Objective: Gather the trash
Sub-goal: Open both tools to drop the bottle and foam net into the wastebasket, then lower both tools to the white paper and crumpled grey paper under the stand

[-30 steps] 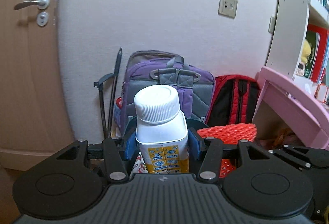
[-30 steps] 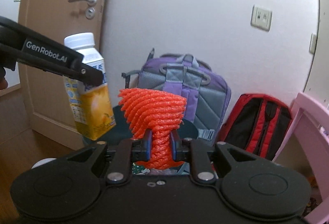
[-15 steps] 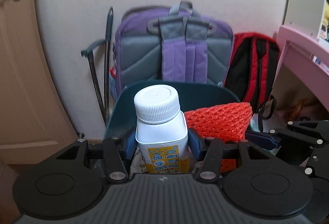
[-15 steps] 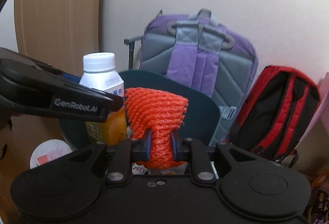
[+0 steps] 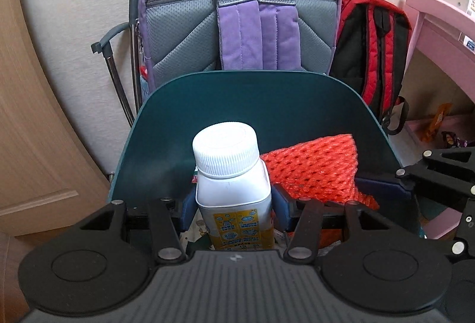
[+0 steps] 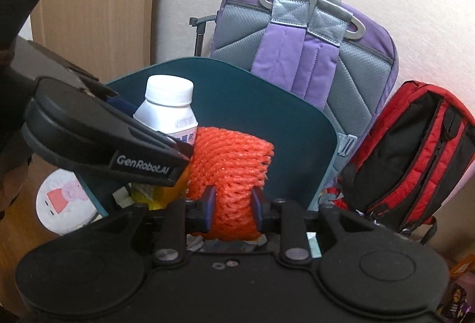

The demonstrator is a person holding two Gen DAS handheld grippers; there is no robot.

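Note:
My left gripper (image 5: 233,208) is shut on a white bottle (image 5: 231,174) with a ribbed white cap and a yellow label. It holds the bottle upright inside the mouth of a dark teal bin (image 5: 267,103). My right gripper (image 6: 233,207) has an orange foam net (image 6: 228,156) between its blue pads; its jaws are opening, and the net still fills the gap and touches both pads. The net hangs over the same bin (image 6: 237,91), just right of the bottle (image 6: 166,112). In the left wrist view the net (image 5: 314,168) lies beside the bottle. Paper scraps show below, inside the bin.
A purple and grey backpack (image 5: 243,26) leans on the wall behind the bin, with a red and black backpack (image 5: 374,47) to its right. Pink furniture (image 5: 439,26) stands far right, a wooden door (image 5: 29,115) left. A round white cartoon-printed item (image 6: 65,201) lies on the floor.
Both grippers have come down and forward to the teal bin, which now fills the middle of both views. The right jaws stand wider around the net than before.

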